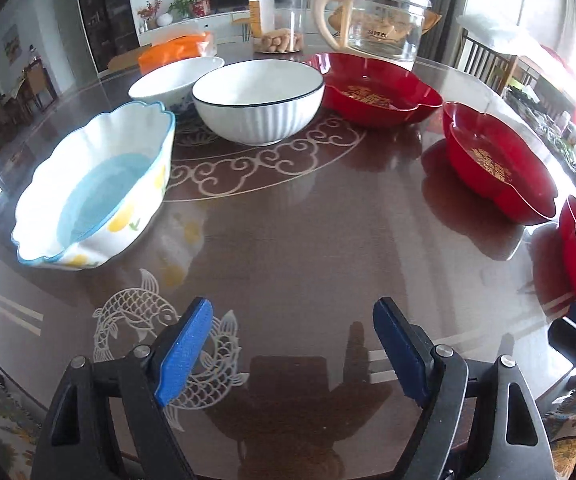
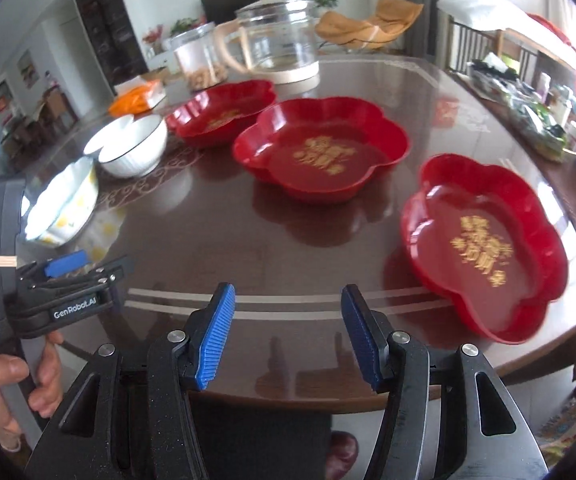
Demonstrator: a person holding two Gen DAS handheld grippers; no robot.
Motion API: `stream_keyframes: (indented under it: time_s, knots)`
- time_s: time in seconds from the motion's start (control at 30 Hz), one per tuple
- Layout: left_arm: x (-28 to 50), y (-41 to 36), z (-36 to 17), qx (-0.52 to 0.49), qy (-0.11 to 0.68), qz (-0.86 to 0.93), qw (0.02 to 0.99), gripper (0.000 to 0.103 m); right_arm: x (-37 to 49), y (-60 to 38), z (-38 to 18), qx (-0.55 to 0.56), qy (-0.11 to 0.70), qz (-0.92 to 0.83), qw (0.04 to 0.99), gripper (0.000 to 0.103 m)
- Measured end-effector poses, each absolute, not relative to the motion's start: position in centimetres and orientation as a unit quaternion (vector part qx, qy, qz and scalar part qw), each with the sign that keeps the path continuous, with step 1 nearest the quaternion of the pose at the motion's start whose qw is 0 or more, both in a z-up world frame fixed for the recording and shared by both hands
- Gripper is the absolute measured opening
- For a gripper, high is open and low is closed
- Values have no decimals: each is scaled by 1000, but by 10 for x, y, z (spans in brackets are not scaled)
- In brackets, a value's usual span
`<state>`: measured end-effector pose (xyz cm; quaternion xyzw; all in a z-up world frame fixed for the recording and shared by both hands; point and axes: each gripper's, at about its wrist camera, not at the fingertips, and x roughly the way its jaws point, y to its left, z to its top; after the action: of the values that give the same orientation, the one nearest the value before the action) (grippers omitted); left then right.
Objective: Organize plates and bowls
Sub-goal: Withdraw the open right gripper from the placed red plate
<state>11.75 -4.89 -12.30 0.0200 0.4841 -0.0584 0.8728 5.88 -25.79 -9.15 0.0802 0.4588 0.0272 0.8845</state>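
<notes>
Three red flower-shaped plates lie on the brown table [image 2: 216, 240]: a far one [image 2: 222, 114], a middle one [image 2: 320, 146] and a near one [image 2: 484, 248] at the right. Left of them stand a ribbed white bowl [image 1: 258, 100], a smaller white bowl [image 1: 174, 80] behind it and a scalloped blue-and-white bowl [image 1: 96, 188] with lemon prints. My left gripper [image 1: 292, 350] hovers open over the near table edge, nothing between its blue pads. My right gripper [image 2: 288, 332] also stands open and empty, left of the near red plate. A hand holds the left gripper [image 2: 64, 272] in the right wrist view.
At the table's far side stand a glass kettle [image 1: 384, 20] with a cream handle, a clear jar [image 1: 276, 18] of snacks and an orange packet [image 1: 176, 50]. A cluttered shelf [image 2: 528, 112] and chairs line the right side. Bare tabletop lies between the bowls and the red plates.
</notes>
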Motion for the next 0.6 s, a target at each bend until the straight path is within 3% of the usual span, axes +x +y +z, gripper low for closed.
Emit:
stream_keyframes:
  time_s: [0.6]
  knots:
    - [138, -35, -140, 12, 489, -27, 872, 85, 100, -210, -115, 37, 471, 19, 881, 59]
